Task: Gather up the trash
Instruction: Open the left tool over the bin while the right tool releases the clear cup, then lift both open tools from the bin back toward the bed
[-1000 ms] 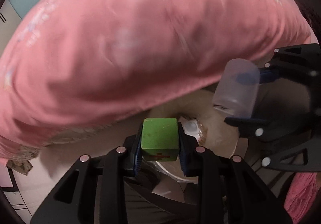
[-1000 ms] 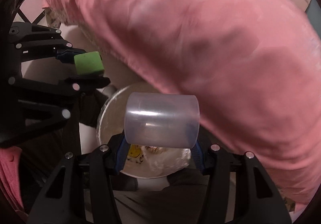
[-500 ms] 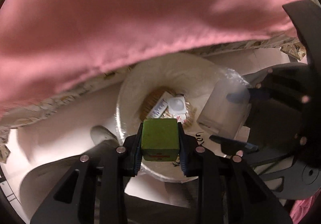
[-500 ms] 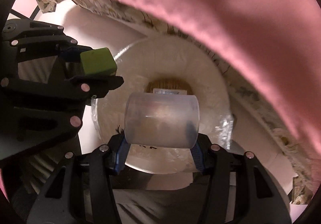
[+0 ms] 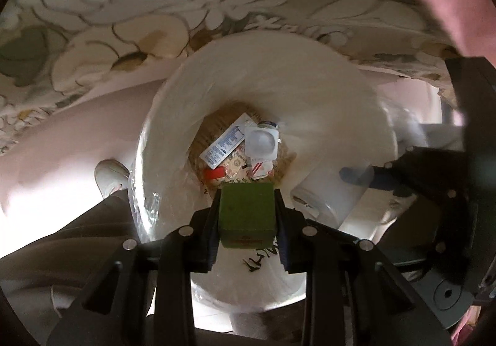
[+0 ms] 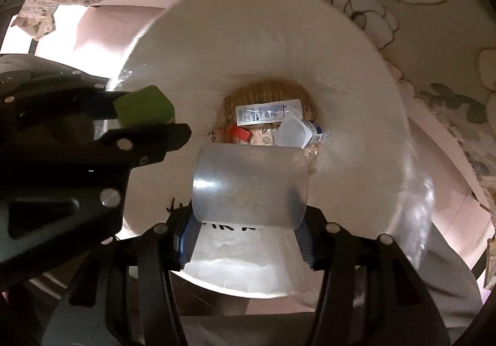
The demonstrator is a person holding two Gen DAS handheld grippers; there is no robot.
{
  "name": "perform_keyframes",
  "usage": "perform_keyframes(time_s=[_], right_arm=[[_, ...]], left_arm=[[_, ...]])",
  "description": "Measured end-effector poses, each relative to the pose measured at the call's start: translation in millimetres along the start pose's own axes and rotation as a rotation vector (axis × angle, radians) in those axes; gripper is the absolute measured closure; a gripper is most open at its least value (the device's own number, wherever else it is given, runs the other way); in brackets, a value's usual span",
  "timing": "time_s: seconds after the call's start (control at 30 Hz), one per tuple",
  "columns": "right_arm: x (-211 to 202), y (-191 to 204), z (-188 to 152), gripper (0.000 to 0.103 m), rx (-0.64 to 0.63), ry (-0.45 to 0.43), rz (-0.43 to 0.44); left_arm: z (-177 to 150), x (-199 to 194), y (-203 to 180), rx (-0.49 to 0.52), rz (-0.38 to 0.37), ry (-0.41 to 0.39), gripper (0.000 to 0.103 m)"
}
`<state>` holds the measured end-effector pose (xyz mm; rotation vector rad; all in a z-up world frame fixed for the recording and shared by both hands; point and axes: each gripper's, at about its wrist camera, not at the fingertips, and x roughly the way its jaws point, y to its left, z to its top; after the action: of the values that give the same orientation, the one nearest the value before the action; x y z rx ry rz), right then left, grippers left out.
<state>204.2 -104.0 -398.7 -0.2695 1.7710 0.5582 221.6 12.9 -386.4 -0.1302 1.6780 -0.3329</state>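
Items in hand, above lined wastebasket: green foam cube, clamped between left gripper jaws, likely light, squashy; translucent plastic cup, sideways between right gripper jaws, likely light, thin-walled, crushable. Grip mid-body, gently.

Little can be read; black handwritten marks stand on the white bin liner at lower centre, partly hidden and illegible; a white sachet near frame centre carries blue print too small to read.
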Motion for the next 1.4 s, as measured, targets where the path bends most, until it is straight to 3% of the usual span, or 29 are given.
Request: perform_keyframes(time_s=[0.07, 0.13, 0.43, 0.77, 1.03, 1.2, 1.33, 1.4], right_arm=[[4, -3, 8, 0.046, 0.012, 0.011, -0.01], [12, -5, 10, 0.039, 0.021, 0.033, -0.01], [12, -1, 7, 0.038, 0.024, 0.047, -0.009], [-10, 12, -16, 0.038, -0.029, 0.019, -0.034], [-52, 22, -46, 0.039, -0.057, -0.049, -0.075], [-89, 34, -65, 0.039, -0.12, -0.123, -0.155], [-124, 42, -78, 0.039, -0.163, -0.193, -0.203], [-143, 42, -81, 0.033, -0.167, -0.226, -0.222]], left_arm=[[2, 7, 5, -0.021, -0.009, 0.016, 0.067], [4, 12, 9, -0.044, -0.018, 0.027, 0.051], [2, 17, 7, -0.033, -0.016, 0.041, 0.05], [-35, -17, -6, 0.024, 0.022, 0.021, 0.05], [-68, -73, -24, 0.108, 0.063, -0.069, 0.047], [-83, -117, -37, 0.163, 0.106, -0.168, 0.047], [-90, -166, -51, 0.201, 0.176, -0.292, 0.034], [-92, -186, -57, 0.218, 0.208, -0.343, 0.029]])
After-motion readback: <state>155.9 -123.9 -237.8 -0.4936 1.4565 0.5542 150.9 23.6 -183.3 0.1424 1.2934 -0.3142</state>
